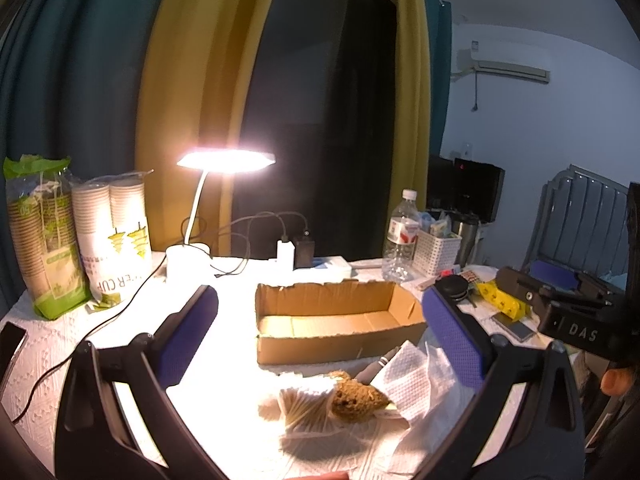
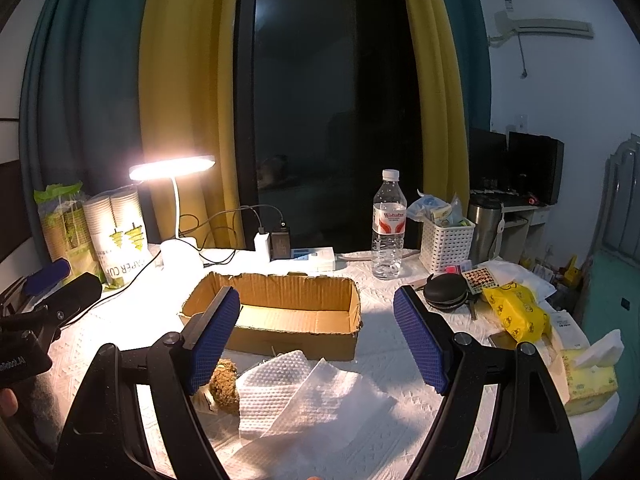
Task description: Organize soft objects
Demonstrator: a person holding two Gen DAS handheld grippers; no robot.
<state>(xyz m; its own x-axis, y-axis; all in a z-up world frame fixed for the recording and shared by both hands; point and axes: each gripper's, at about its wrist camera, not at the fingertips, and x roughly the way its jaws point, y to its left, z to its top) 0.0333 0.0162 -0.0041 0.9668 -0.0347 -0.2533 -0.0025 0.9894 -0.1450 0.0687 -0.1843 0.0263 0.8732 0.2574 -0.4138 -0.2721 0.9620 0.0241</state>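
An open cardboard box [image 1: 340, 320] [image 2: 280, 312] sits mid-table with nothing in it. In front of it lie a brown loofah-like sponge [image 1: 358, 400] [image 2: 225, 386], a crumpled white paper towel [image 1: 416, 380] [image 2: 304, 392] and a bag of cotton swabs [image 1: 304, 404]. My left gripper [image 1: 320, 320] is open and empty, above and just before the sponge. My right gripper [image 2: 316, 320] is open and empty, above the paper towel. The right gripper's body also shows at the right of the left wrist view [image 1: 560, 312].
A lit desk lamp [image 1: 224, 160], bags of paper cups [image 1: 112, 240], a power strip with chargers [image 2: 296, 256], a water bottle [image 2: 388, 224], a white basket [image 2: 446, 244], a black round case [image 2: 446, 292], a yellow pack [image 2: 516, 312] and a tissue box [image 2: 588, 380] crowd the table.
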